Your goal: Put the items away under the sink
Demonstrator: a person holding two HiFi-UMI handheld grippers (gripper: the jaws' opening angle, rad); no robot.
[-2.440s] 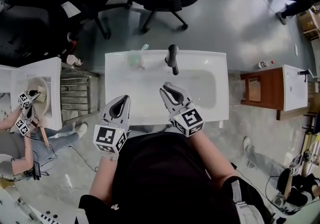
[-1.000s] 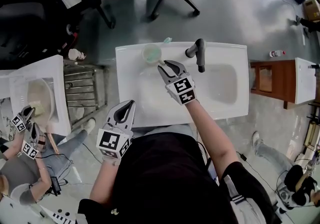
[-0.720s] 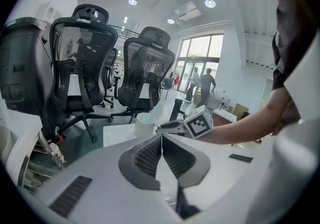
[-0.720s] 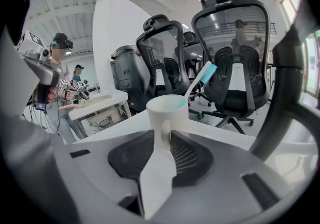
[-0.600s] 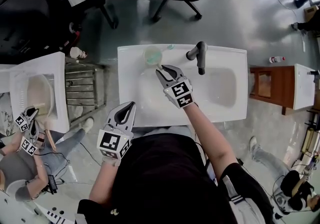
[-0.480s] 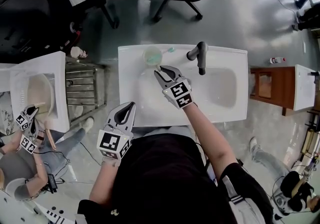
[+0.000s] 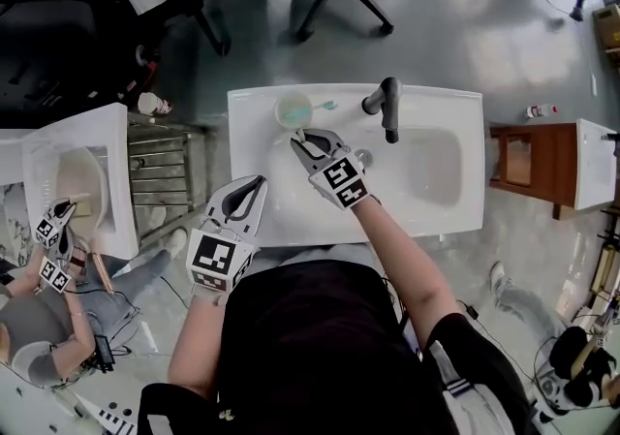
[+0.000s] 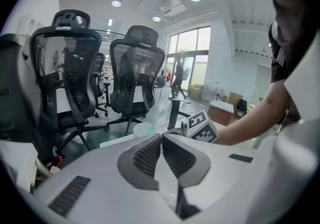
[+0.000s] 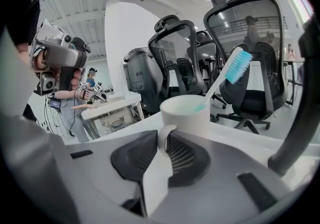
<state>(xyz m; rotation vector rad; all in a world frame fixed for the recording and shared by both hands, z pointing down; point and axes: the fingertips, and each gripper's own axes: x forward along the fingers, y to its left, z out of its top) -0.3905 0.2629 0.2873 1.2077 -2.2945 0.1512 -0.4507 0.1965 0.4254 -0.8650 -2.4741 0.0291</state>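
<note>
**Right tool at the cup handle, left tool shut and empty**

In the head view, we see the left tool point(image 7: 254, 187) above the near left edge of the sink point(image 7: 426, 215). That view shows the tool too small for us to read its jaws. The left gripper view settles it: the two jaws meet, with nothing between them. Past them that view also shows the marker cube point(image 8: 202, 127) of the other tool and a row of office chairs point(image 8: 135, 78).

The cup point(image 7: 293, 110) stands on the far left part of the sink top, just left of the tap point(image 7: 388, 106). A toothbrush point(image 7: 327, 105) stands in it, leaning to the right.

The right tool point(image 7: 308, 139) reaches in from the near side, and its tips are at the cup. From above we cannot tell what they touch. The right gripper view shows it: the cup's handle point(image 9: 162, 137) sits upright between the two ribbed pads. The jaws have just been closing, and both pads now lie against the handle. Only that view shows the toothbrush's blue bristles, raised high to the right above the cup rim.
</note>
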